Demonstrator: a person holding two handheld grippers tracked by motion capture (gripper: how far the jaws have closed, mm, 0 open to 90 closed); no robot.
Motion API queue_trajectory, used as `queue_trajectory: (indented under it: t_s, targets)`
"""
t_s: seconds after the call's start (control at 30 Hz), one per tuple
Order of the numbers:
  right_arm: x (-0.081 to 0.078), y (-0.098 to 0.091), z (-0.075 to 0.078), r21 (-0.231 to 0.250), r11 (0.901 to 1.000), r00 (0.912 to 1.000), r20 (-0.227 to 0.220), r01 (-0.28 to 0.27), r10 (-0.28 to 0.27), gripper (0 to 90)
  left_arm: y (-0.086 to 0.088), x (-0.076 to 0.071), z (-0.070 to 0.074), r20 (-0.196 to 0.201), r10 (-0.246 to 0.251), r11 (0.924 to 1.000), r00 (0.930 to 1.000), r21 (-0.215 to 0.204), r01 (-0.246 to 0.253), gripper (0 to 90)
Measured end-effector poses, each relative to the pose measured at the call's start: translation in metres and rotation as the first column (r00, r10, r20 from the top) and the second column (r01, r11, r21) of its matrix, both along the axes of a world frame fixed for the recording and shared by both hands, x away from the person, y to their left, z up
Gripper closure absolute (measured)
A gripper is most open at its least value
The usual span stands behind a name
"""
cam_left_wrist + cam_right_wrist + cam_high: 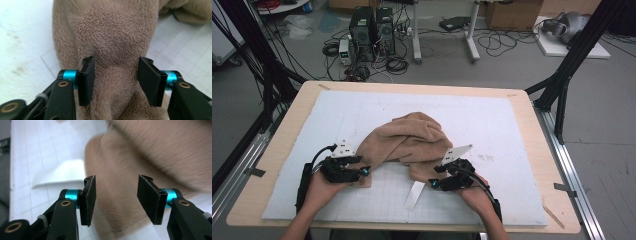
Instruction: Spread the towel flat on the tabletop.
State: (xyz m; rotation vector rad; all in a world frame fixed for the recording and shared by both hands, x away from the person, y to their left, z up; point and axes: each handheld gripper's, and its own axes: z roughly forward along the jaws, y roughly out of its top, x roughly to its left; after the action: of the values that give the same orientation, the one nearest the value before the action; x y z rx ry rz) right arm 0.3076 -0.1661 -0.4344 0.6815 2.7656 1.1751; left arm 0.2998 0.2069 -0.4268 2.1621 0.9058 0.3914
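A tan terry towel [412,140] lies crumpled in a heap on the white gridded mat [492,115]. My left gripper [364,172] sits at the towel's near-left end. In the left gripper view its jaws [116,80] stand open, with a raised fold of towel [112,50] running between the pads. My right gripper [432,182] is at the towel's near-right end. Its jaws [116,200] are open too, and blurred towel [150,152] lies between and beyond them. Neither pair of pads presses on the cloth.
A white strip [414,195] lies on the mat between the hands, also seen as the white strip [62,173] beside the towel. The mat sits on a wooden tabletop [532,130]. Black frame legs [562,85], computer towers [372,30] and cables stand on the floor beyond.
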Motion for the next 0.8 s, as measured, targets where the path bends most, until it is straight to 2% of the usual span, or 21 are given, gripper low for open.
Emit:
queue_trajectory:
  t_s: [0.03, 0.07, 0.1, 0.13, 0.17, 0.2, 0.27, 0.3, 0.37, 0.4, 0.43, 0.47, 0.5, 0.53, 0.57, 0.6, 0.63, 0.67, 0.77, 0.8]
  targets:
    - [0.001, 0.004, -0.004, -0.015, 0.9999, 0.9999, -0.009, -0.005, 0.005, 48.7, -0.001, 0.0, -0.005, -0.002, -0.002, 1.0, 1.0, 0.001, 0.002, 54.7]
    - [0.001, 0.005, -0.006, -0.01, 0.9999, 1.0, 0.001, -0.001, 0.001, 54.1, -0.001, 0.0, -0.005, -0.002, -0.002, 1.0, 1.0, 0.001, 0.002, 61.1]
    - [0.002, 0.005, -0.007, 0.002, 1.0, 1.0, 0.005, 0.0, 0.0, 64.6, -0.001, 0.001, -0.007, -0.004, -0.005, 1.0, 1.0, 0.0, 0.005, 68.2]
    - [0.002, 0.005, -0.007, 0.002, 1.0, 1.0, 0.005, 0.0, 0.0, 64.6, -0.002, 0.002, -0.006, -0.006, -0.009, 1.0, 0.9999, -0.001, 0.009, 68.2]
    - [0.004, 0.003, -0.006, -0.004, 1.0, 1.0, 0.004, -0.006, 0.006, 82.3, -0.002, 0.003, -0.006, -0.009, -0.009, 1.0, 0.9999, -0.004, 0.009, 78.7]
    - [0.006, 0.001, -0.006, 0.003, 0.9999, 0.9998, -0.017, -0.013, 0.013, 84.2, -0.003, 0.004, -0.004, -0.009, -0.008, 1.0, 0.9999, 0.0, 0.008, 80.8]
    - [0.007, -0.003, -0.003, -0.014, 0.9995, 0.9996, -0.011, -0.027, 0.027, 85.2, -0.003, 0.004, 0.0, 0.0, -0.009, 0.9999, 1.0, -0.006, 0.009, 82.2]
    - [0.007, -0.003, -0.003, -0.014, 0.9995, 0.9996, -0.011, -0.027, 0.027, 85.2, -0.001, 0.004, 0.003, 0.001, -0.008, 0.9995, 1.0, -0.03, 0.008, 82.2]
    - [0.001, -0.021, 0.008, -0.037, 0.9991, 0.9997, 0.015, -0.02, 0.021, 85.5, 0.005, 0.004, 0.015, 0.012, -0.004, 0.9971, 0.9999, -0.076, 0.005, 82.8]
    - [-0.001, -0.027, 0.011, -0.046, 0.9989, 0.9997, 0.022, -0.012, 0.013, 85.5, 0.005, 0.004, 0.015, 0.012, -0.004, 0.9971, 0.9999, -0.076, 0.005, 82.9]
    - [-0.004, -0.038, 0.015, -0.052, 0.9986, 0.9994, 0.034, 0.007, -0.005, 85.5, 0.007, 0.004, 0.021, 0.022, 0.0, 0.9949, 0.9998, -0.101, 0.002, 83.1]
    - [-0.004, -0.038, 0.015, -0.052, 0.9986, 0.9994, 0.034, 0.007, -0.005, 85.5, 0.01, 0.005, 0.026, 0.028, 0.005, 0.9917, 0.9996, -0.129, -0.001, 83.1]
    - [-0.008, -0.056, 0.023, -0.054, 0.998, 0.9985, 0.046, 0.034, -0.032, 85.6, 0.012, 0.005, 0.032, 0.036, 0.011, 0.9877, 0.9993, -0.156, -0.005, 83.3]
    - [-0.008, -0.056, 0.023, -0.054, 0.998, 0.9985, 0.046, 0.034, -0.032, 85.6, 0.014, 0.006, 0.037, 0.04, 0.016, 0.9845, 0.9991, -0.175, -0.009, 83.3]
    - [-0.011, -0.072, 0.028, -0.062, 0.9961, 0.997, 0.051, 0.062, -0.059, 85.6, 0.015, 0.006, 0.041, 0.049, 0.027, 0.981, 0.9984, -0.193, -0.017, 83.5]
    - [-0.012, -0.077, 0.03, -0.067, 0.9952, 0.9965, 0.049, 0.071, -0.068, 85.6, 0.017, 0.008, 0.048, 0.063, 0.032, 0.9792, 0.9975, -0.202, -0.019, 83.5]
    - [-0.012, -0.077, 0.03, -0.067, 0.9952, 0.9965, 0.049, 0.071, -0.068, 85.6, 0.017, 0.008, 0.048, 0.063, 0.032, 0.9792, 0.9975, -0.202, -0.019, 83.6]
    - [-0.013, -0.091, 0.034, -0.075, 0.9922, 0.9938, 0.059, 0.099, -0.094, 85.6, 0.017, 0.01, 0.052, 0.07, 0.036, 0.9802, 0.9969, -0.197, -0.022, 83.7]
    - [-0.014, -0.101, 0.036, -0.076, 0.99, 0.9913, 0.065, 0.119, -0.114, 85.6, 0.016, 0.013, 0.053, 0.08, 0.054, 0.9802, 0.9954, -0.194, -0.037, 83.7]
    - [-0.013, -0.107, 0.032, -0.081, 0.9881, 0.9908, 0.047, 0.13, -0.127, 85.5, 0.016, 0.016, 0.051, 0.08, 0.062, 0.9802, 0.9949, -0.193, -0.046, 83.7]
